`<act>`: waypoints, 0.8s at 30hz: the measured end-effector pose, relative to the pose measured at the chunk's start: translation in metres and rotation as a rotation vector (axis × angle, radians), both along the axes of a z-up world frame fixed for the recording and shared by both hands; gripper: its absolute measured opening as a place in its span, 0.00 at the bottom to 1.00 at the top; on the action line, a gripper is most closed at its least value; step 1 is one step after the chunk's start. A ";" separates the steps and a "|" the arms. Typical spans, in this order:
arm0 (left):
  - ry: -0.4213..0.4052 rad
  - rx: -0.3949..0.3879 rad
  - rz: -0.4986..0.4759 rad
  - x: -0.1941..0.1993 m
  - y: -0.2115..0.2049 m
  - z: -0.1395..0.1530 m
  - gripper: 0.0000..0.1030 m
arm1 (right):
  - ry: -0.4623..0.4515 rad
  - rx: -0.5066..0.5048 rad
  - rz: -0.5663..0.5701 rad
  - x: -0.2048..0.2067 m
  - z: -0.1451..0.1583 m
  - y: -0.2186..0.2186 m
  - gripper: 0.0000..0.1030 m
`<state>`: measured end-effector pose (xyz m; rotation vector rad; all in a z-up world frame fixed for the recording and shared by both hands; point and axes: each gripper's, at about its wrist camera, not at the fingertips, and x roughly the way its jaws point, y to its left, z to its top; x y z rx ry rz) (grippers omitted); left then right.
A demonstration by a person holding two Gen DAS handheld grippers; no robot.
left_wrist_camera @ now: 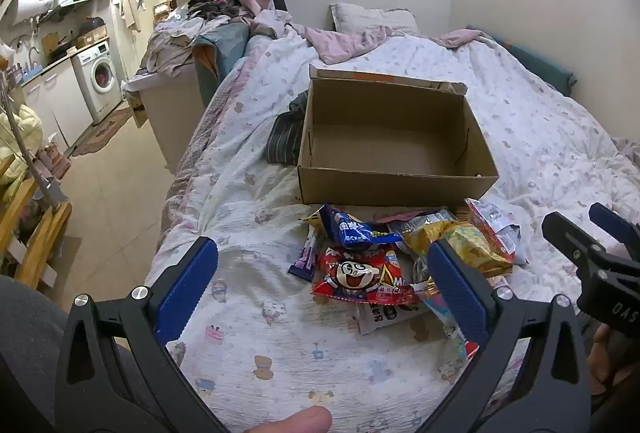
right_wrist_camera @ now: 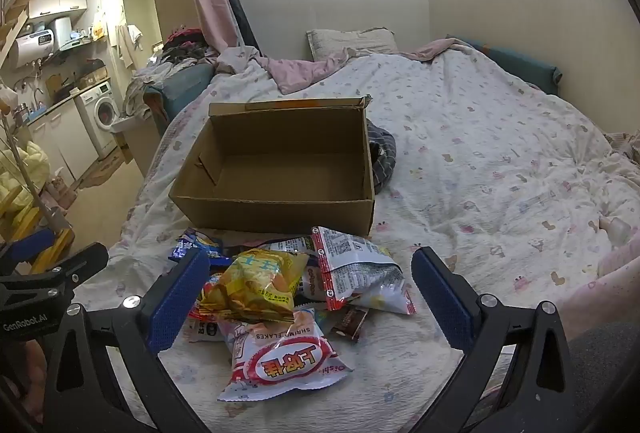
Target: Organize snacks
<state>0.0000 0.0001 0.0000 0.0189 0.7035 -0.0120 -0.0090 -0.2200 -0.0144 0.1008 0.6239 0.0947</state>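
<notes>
An open brown cardboard box (right_wrist_camera: 276, 169) sits empty on a bed covered by a white quilt printed with small pastel figures (right_wrist_camera: 480, 161). A dark striped cloth (right_wrist_camera: 384, 157) lies bunched against the box's far side wall. Just in front of the box, a loose heap of snack packets rests on the quilt: a crumpled yellow foil bag (right_wrist_camera: 256, 285) on top, a white and red shrimp-flakes bag (right_wrist_camera: 280, 357) nearest the camera, a silver packet with a red border (right_wrist_camera: 356, 273) to the right, and a blue packet (right_wrist_camera: 196, 245) by the box's near wall. In the left wrist view, a red packet with a cartoon face (left_wrist_camera: 364, 277) and a narrow purple bar wrapper (left_wrist_camera: 306, 259) lie at the heap's left edge.

The left claw (left_wrist_camera: 320, 289) is released, spread wide above the heap's left part and grasping nothing. The right claw (right_wrist_camera: 308, 297) is likewise spread wide, framing the yellow bag, apparently without touching it.
</notes>
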 end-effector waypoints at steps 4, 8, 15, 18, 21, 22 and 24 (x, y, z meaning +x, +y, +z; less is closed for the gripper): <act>0.007 -0.010 -0.002 0.001 0.000 0.000 1.00 | -0.011 0.026 0.006 0.000 0.002 -0.002 1.00; 0.004 -0.016 -0.002 0.000 0.001 0.000 1.00 | -0.016 0.019 0.005 -0.001 0.002 -0.003 1.00; 0.001 -0.014 -0.006 0.001 0.007 0.003 1.00 | -0.001 0.009 0.008 0.002 0.001 0.001 1.00; -0.004 -0.007 -0.003 0.000 0.005 0.003 1.00 | 0.000 0.005 0.008 0.003 0.000 0.002 1.00; -0.003 -0.002 -0.006 0.002 0.005 0.004 1.00 | -0.004 -0.002 0.006 0.002 0.000 0.005 1.00; -0.006 0.003 -0.004 0.000 -0.001 0.003 1.00 | -0.005 0.000 0.006 0.001 0.000 0.005 1.00; -0.005 0.003 -0.004 0.001 -0.001 0.003 1.00 | -0.006 -0.003 0.006 0.001 -0.001 0.005 1.00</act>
